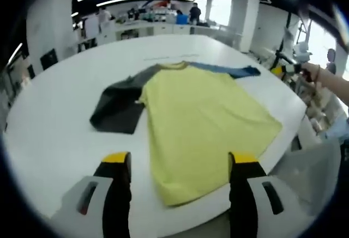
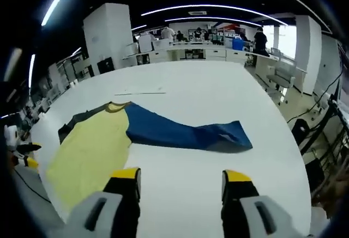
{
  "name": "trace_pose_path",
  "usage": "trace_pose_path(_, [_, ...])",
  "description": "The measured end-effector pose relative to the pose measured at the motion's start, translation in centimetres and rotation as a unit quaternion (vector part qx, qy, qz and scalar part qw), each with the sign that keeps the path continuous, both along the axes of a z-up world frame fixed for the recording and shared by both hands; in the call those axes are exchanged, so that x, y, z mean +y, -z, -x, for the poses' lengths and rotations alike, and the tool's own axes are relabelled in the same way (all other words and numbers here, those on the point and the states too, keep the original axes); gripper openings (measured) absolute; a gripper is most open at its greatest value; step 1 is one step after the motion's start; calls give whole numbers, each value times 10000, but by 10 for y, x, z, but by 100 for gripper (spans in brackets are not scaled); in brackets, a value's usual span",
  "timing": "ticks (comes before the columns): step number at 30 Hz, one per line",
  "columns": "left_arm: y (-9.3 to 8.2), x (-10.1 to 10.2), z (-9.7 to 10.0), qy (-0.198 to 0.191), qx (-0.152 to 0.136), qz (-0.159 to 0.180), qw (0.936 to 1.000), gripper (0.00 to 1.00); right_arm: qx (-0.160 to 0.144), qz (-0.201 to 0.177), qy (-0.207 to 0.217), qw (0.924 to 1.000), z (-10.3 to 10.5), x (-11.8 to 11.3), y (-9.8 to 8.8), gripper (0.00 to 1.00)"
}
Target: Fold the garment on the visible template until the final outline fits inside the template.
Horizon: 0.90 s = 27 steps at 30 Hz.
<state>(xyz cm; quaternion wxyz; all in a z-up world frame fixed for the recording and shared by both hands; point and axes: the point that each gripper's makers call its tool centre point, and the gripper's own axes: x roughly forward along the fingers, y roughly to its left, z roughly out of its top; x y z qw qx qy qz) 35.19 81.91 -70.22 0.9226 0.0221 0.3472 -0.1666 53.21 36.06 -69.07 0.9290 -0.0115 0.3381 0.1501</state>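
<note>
1. Shirt (image 1: 202, 118) lying flat on the white table (image 1: 54, 134), yellow body spread wide, hem near the table's edge.
2. Grey sleeve (image 1: 117, 107) stretched out to one side, blue sleeve (image 2: 185, 132) to the other, both unfolded.
3. Left gripper (image 1: 180, 162) hovering over the hem, jaws spread, nothing between them.
4. Right gripper (image 2: 180, 181) over bare table near the blue sleeve, jaws spread too, empty.
5. Other gripper glimpsed at the right edge of the left gripper view, a person's hand (image 1: 316, 74) behind it.
6. Thin line (image 2: 139, 92) on the table beyond the collar; cannot tell whether template or not.
7. Progress, by the look of it: none yet. No fold made, every fold left to do.
8. Likely first move: bring one sleeve in across the body.
</note>
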Motion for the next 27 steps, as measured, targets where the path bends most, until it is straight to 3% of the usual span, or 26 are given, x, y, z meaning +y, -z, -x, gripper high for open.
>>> trace_pose_path(8, [-7,-7,-6,-18,-229,69,9997,80,-162,337,-63,9993,-26,-14,4,46])
trace_pose_path(16, [-1,-15,-5,-83,-181,196,9996,86,-366,1072,-338,9930,-57,-26,19,33])
trace_pose_path(19, [-3,-17,-6,-57,-235,189,9995,87,-346,1284,-342,9905,-67,-35,24,29])
trace_pose_path(22, [-5,-15,-7,-93,-269,169,9995,86,-233,1207,-217,9922,-77,-42,37,26])
trace_pose_path(25, [-11,-12,-9,-199,-466,249,9984,84,-164,1472,-286,9886,-82,-49,47,23])
trace_pose_path(27, [-14,-11,-9,-251,-535,260,9979,84,-146,1410,-196,9897,-86,-49,47,23])
